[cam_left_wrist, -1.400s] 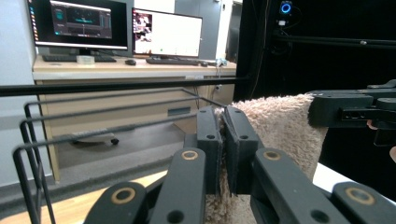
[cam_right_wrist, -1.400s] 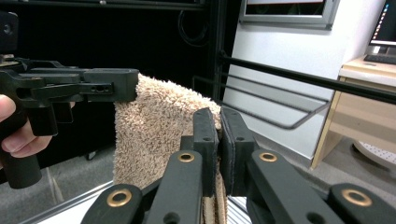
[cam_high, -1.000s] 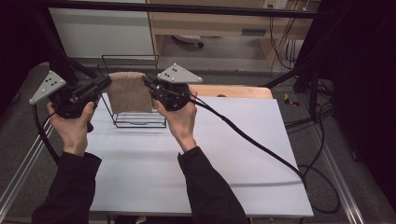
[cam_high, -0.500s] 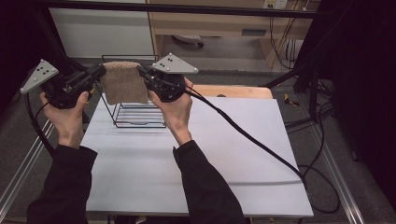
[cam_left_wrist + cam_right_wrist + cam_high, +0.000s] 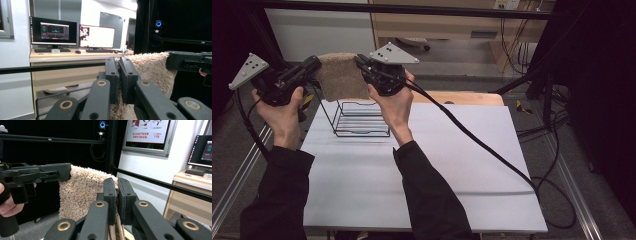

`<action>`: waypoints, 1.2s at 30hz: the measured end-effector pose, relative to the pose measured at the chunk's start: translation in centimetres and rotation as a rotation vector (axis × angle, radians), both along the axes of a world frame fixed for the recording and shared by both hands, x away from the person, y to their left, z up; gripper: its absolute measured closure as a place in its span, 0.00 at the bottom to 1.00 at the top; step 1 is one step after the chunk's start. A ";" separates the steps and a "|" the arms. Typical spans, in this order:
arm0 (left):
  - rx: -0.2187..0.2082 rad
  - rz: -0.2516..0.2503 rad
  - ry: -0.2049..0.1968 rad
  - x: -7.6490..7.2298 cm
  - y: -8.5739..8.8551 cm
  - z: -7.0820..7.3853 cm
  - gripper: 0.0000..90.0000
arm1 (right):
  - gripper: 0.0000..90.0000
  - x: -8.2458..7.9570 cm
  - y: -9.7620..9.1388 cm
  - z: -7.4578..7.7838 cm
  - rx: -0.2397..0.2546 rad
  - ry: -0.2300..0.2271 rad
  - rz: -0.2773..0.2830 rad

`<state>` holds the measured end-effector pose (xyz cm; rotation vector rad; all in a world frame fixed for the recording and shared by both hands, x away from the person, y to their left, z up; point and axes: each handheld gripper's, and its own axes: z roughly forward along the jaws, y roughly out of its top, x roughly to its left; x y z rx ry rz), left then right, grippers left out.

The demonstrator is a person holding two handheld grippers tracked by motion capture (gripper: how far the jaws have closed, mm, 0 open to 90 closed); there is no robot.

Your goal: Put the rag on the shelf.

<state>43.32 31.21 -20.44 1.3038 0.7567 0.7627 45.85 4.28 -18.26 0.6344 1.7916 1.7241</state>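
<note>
The left gripper (image 5: 314, 64) and the right gripper (image 5: 360, 61) are each pinching one top corner of the beige towel (image 5: 341, 77), which is hanging stretched between them above the wire rack (image 5: 360, 117) on the white table (image 5: 462, 165).

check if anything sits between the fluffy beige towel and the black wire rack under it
Nothing visible does. The fluffy beige towel hangs stretched between the left gripper and the right gripper, each clamped on a top corner. Open air separates its lower edge from the black wire rack on the white table.
</note>
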 end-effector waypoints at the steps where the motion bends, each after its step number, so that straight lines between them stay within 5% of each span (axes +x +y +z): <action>1: -0.003 0.002 -0.001 0.1 0.1 0.1 0.95 | 0.95 0.0 0.1 0.1 0.004 0.003 0.003; 26: 0.003 0.036 -0.021 3.1 0.4 3.0 0.95 | 0.95 2.5 0.9 2.2 0.030 -0.020 -0.001; 36: 0.010 0.046 -0.006 4.9 0.2 2.9 0.95 | 0.95 4.0 0.9 2.3 -0.004 -0.019 -0.023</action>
